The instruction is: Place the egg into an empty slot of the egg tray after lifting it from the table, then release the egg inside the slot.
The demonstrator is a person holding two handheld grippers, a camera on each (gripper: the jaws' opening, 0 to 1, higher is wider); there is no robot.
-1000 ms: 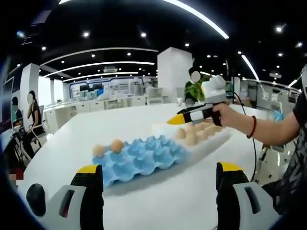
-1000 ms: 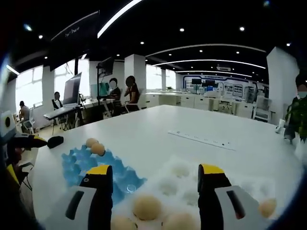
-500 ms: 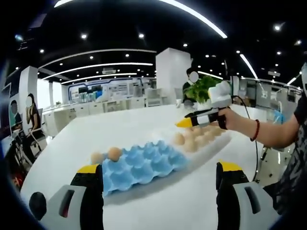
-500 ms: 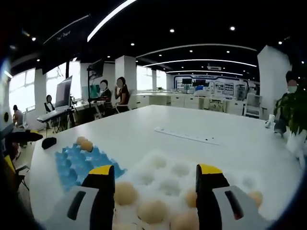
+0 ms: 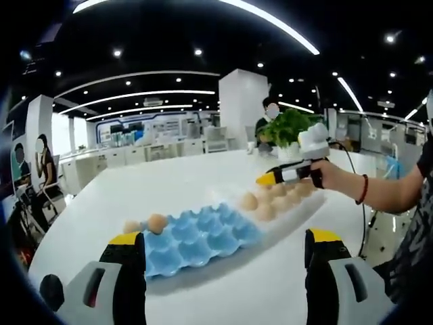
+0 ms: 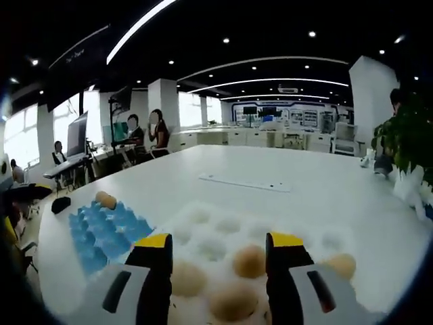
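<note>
A blue egg tray point(image 5: 196, 237) lies on the white table point(image 5: 169, 183), with two brown eggs point(image 5: 157, 222) at its far left end. To its right sits a white tray point(image 5: 298, 203) with several eggs point(image 5: 249, 200). My left gripper point(image 5: 224, 254) is open near the blue tray's front, holding nothing. My right gripper point(image 5: 269, 179), held by a hand point(image 5: 325, 172), hovers over the white tray. In the right gripper view my right gripper point(image 6: 220, 249) is open low over the white tray point(image 6: 216, 227), with an egg point(image 6: 249, 261) lying just beyond its jaws. The blue tray point(image 6: 101, 227) is to the left.
A thin white strip point(image 6: 243, 183) lies farther out on the table. A potted plant point(image 5: 291, 125) stands at the table's far end. People sit at desks point(image 6: 145, 128) beyond the table edge. A sleeve and arm point(image 5: 406, 189) come in from the right.
My right gripper has moved farther over the white tray and lower toward its eggs, and its jaws have narrowed a little. My left gripper has barely shifted.
</note>
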